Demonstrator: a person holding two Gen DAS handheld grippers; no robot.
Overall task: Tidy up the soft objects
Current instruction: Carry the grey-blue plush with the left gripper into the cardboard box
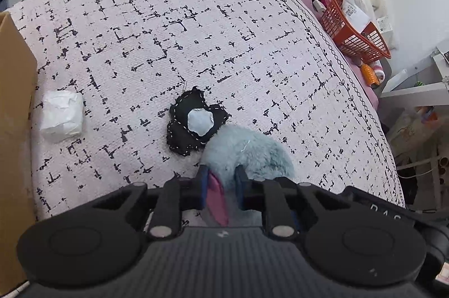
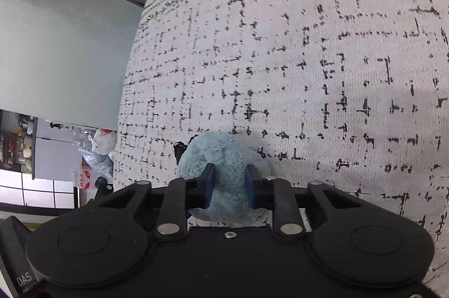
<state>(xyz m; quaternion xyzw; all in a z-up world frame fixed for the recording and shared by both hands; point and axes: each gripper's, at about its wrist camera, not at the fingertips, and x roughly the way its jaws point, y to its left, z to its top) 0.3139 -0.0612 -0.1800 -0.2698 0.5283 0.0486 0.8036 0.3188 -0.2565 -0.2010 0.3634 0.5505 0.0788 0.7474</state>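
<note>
Fingers (image 1: 240, 180) pinch plush toy (image 1: 244, 149), lengthwise toward camera.

The right gripper's (image 2: 228, 180) black body carries the white letters "DAS" at its lower left corner, with a smaller line beneath them too small to read. The left gripper's (image 1: 220, 180) black body shows pale letters on its right shoulder, roughly "D A", the rest cut off. Beside the right gripper's left edge, a white bag (image 2: 82, 180) on the floor bears red print, illegible. In the orange basket (image 1: 355, 31) a white label shows a code square, unreadable.
</note>
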